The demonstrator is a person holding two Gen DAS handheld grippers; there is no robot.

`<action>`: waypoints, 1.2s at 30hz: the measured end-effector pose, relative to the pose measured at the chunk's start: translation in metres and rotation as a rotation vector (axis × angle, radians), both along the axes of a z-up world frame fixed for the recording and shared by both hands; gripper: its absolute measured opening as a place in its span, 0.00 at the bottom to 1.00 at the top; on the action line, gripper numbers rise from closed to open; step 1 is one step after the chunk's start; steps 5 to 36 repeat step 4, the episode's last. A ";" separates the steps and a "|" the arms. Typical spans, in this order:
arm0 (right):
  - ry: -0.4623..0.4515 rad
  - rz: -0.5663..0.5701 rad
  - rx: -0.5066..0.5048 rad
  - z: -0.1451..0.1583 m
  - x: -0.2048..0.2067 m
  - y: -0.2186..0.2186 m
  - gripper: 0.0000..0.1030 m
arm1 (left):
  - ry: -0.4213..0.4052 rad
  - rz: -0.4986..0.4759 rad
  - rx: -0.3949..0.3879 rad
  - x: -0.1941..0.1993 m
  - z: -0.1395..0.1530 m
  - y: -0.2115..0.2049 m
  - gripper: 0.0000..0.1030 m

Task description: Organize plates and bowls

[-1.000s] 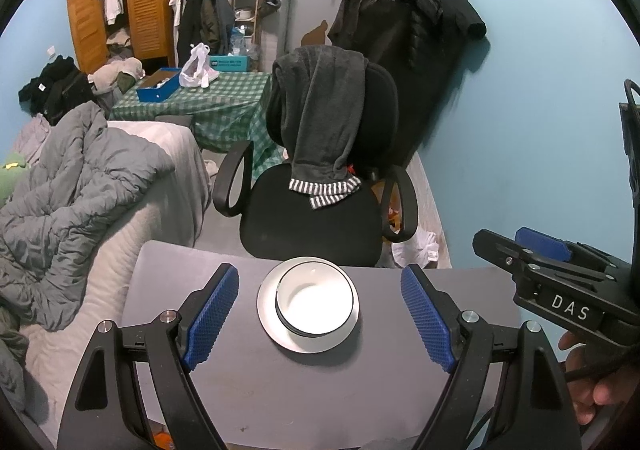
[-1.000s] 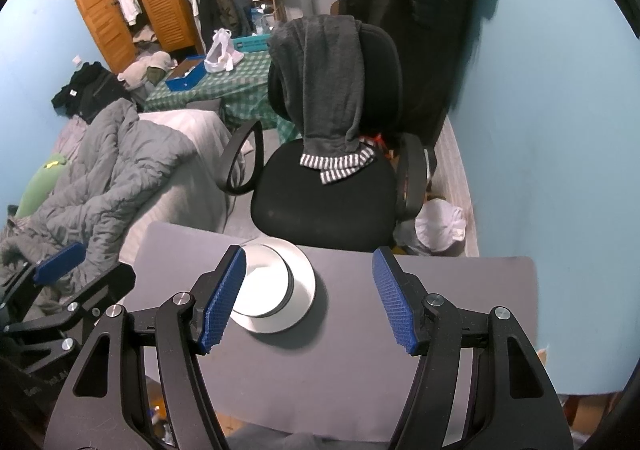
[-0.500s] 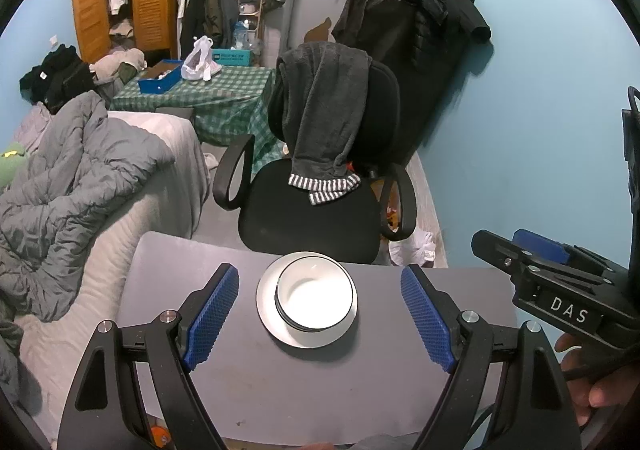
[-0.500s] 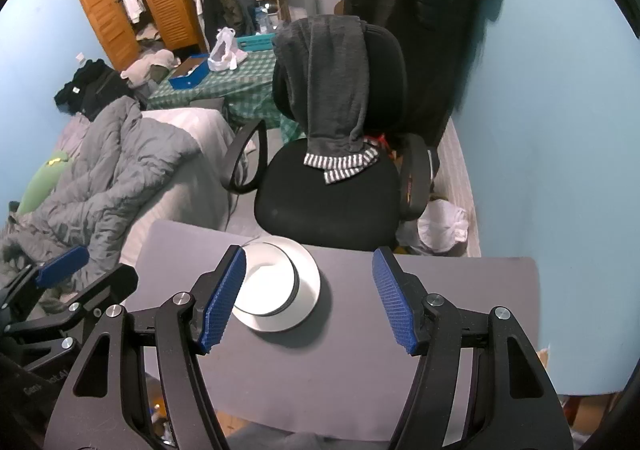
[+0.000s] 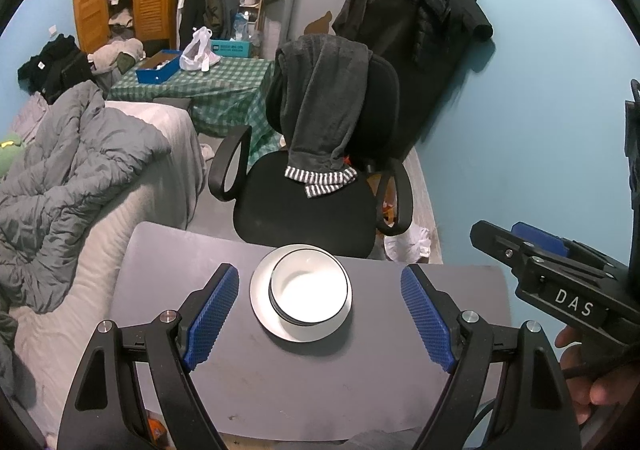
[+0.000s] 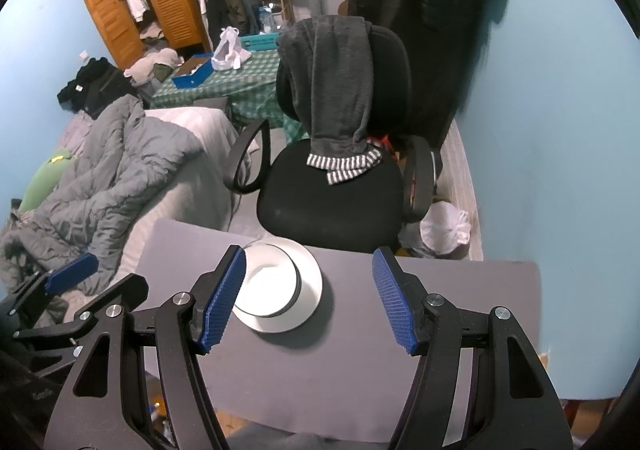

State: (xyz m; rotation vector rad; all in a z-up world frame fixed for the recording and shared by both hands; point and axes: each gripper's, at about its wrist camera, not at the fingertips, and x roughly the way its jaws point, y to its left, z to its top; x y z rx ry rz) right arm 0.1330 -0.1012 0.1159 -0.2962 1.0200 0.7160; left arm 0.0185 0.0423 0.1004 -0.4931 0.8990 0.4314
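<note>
Grey counter [image 5: 280, 382] at lower frame, office chair [image 5: 320, 186] and bed [image 5: 100, 186] beyond. White bowl [image 5: 307, 290] on plate [image 5: 264, 314], centre. Left gripper [image 5: 320, 314] and right gripper [image 6: 308, 298] both wide, empty, above counter.

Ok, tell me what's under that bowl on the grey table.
The bowl sits on a white plate, whose rim shows all around it, on the grey table. The plate's centre is covered by the bowl, so anything between them cannot be seen.

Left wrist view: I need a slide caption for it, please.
Open left gripper above a white bowl sitting on a plate on the grey table.
</note>
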 end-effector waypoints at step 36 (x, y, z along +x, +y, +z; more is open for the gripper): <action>-0.002 0.003 0.002 0.000 0.003 -0.001 0.63 | 0.003 0.001 0.012 0.003 0.000 -0.001 0.82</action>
